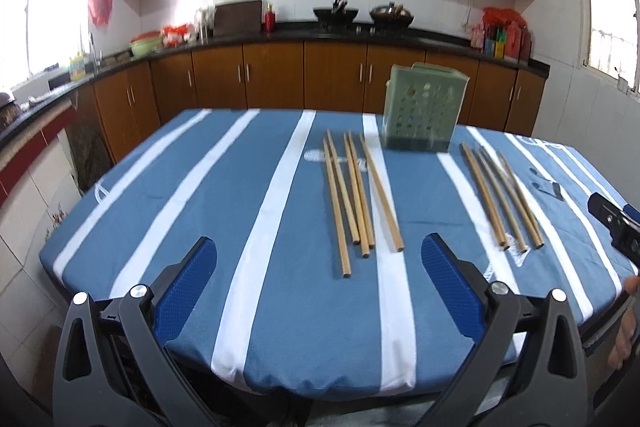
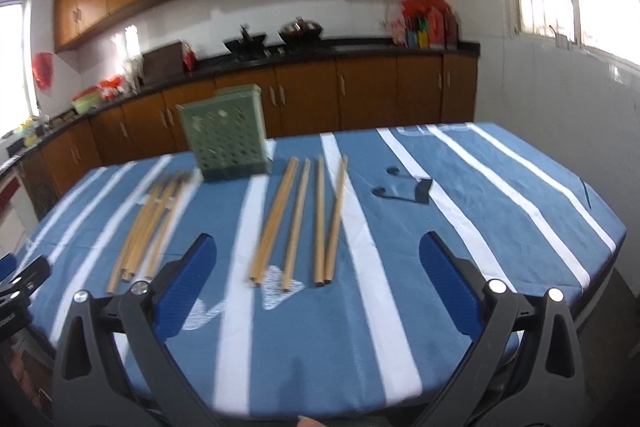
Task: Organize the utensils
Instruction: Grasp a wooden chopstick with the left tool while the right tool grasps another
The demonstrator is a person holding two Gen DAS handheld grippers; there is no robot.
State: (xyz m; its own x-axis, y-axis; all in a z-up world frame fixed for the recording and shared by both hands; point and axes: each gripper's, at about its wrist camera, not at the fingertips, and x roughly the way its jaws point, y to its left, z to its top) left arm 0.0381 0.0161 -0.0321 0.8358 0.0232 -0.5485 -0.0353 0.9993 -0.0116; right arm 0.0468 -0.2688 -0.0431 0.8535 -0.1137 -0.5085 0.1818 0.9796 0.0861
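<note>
Two groups of wooden chopsticks lie on a table under a blue cloth with white stripes (image 1: 200, 211). Several chopsticks (image 1: 356, 199) lie in the middle, ahead of my left gripper (image 1: 320, 247), which is open with nothing between its blue pads. A second group of chopsticks (image 1: 500, 195) lies to the right. A green perforated utensil holder (image 1: 424, 107) stands upright behind them. In the right wrist view, my right gripper (image 2: 318, 241) is open and empty, just short of the near ends of the right group (image 2: 304, 219). The left group (image 2: 152, 227) and the holder (image 2: 226, 135) also show there.
Small dark marks (image 2: 420, 191) sit on the cloth right of the chopsticks. The other gripper's black frame (image 1: 616, 223) enters at the right edge, with a hand below it. Wooden cabinets and a dark counter (image 1: 360, 35) run behind the table.
</note>
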